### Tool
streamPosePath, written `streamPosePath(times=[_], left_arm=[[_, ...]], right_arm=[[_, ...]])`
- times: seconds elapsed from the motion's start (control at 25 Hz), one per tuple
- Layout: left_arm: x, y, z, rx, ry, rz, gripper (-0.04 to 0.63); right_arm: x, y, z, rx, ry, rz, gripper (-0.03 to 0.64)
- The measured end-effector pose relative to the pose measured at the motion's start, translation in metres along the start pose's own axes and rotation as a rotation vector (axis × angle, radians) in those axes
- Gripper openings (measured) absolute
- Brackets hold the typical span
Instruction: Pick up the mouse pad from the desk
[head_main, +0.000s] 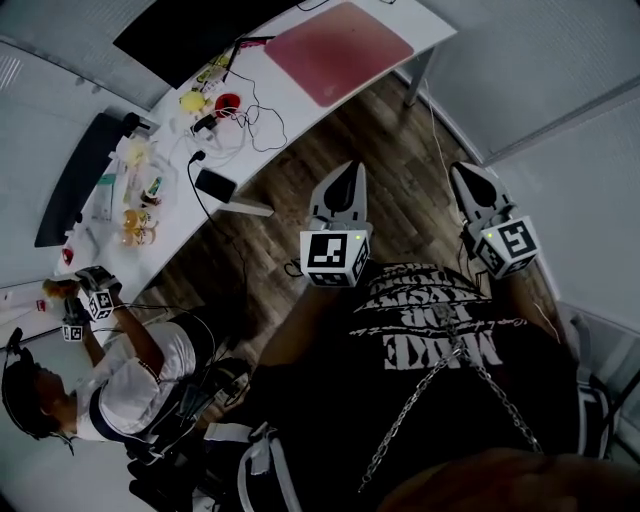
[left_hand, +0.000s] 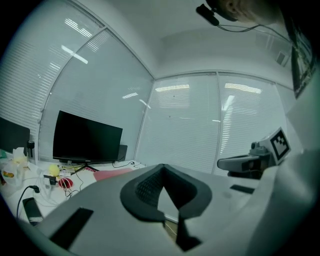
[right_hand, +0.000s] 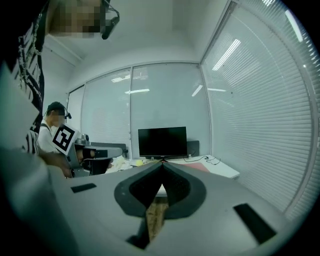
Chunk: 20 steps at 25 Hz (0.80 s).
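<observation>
A black flat rectangular monitor (head_main: 190, 35) is standing with white slatted blinds (left_hand: 185, 120) hanging behind it. Just in front of the monitor, a small yellow round object (head_main: 192, 100) and a red round one (head_main: 228, 102) are lying among thin black cables (head_main: 262, 118). Farther from the monitor, a black flat rectangular device (head_main: 215, 185) is lying. Well away from the monitor, a person in a white shirt (head_main: 130, 385) is reaching out both arms.

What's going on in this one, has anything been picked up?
Nothing is picked up. A person holds the left tongs and right tongs out over the wooden floor, short of the white desk. Both are shut and empty. The pink mouse pad lies flat on the desk, untouched, near a dark monitor.
</observation>
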<state>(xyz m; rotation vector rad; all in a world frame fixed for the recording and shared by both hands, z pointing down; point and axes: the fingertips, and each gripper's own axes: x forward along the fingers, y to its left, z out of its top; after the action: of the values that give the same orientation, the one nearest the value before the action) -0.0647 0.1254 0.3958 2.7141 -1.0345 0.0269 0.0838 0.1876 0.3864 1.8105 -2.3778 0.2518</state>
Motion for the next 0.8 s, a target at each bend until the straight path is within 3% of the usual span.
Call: streamPosePath(times=[0.2, 0.44, 0.8], left_arm=[[0.01, 0.021, 0.014, -0.006, -0.034, -0.045, 0.005], [0.014, 0.031, 0.018, -0.032, -0.049, -0.07, 0.005], [0.018, 0.058, 0.021, -0.072, -0.059, -0.009, 0.005]], right_arm=[[0.022, 0.019, 0.021, -0.076, -0.03, -0.001, -0.006], [0.032, 0.024, 0.03, -0.088, -0.007, -0.015, -0.005], [0.064, 0.029, 0.037, -0.112, -0.007, 0.06, -0.006]])
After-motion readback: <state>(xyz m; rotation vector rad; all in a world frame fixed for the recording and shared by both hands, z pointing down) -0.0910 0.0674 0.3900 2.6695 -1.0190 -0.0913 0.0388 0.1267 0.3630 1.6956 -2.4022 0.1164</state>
